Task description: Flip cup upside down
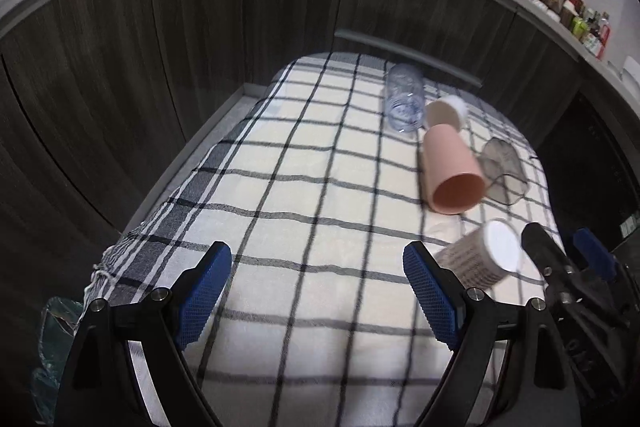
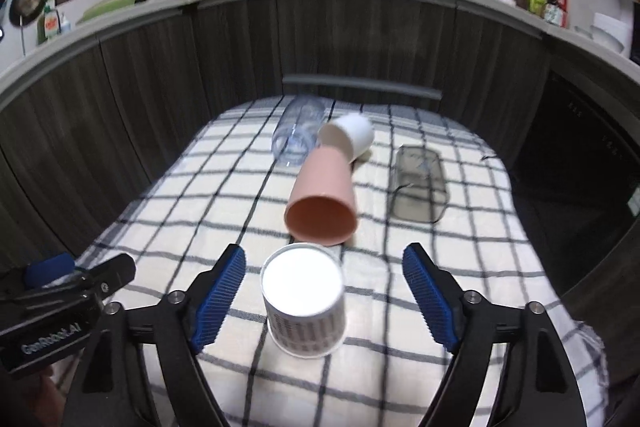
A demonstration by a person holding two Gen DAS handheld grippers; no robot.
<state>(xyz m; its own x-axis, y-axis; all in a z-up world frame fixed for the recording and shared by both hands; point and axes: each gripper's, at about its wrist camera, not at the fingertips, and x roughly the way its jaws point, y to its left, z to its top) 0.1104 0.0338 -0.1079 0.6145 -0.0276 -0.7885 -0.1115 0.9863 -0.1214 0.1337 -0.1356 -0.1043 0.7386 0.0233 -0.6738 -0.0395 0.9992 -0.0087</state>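
While the printed paper cup (image 2: 303, 301) already stands upside down between the wide-open right gripper (image 2: 324, 297), the pink cup (image 2: 323, 201) lying sideways looks next, needing a side grasp.

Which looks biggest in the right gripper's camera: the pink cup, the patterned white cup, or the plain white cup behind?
1. Pink cup, lying on its side.
2. Patterned white cup, nearly as large, but nearest the camera, so unsure.
3. Plain white cup, clearly smallest and farthest.
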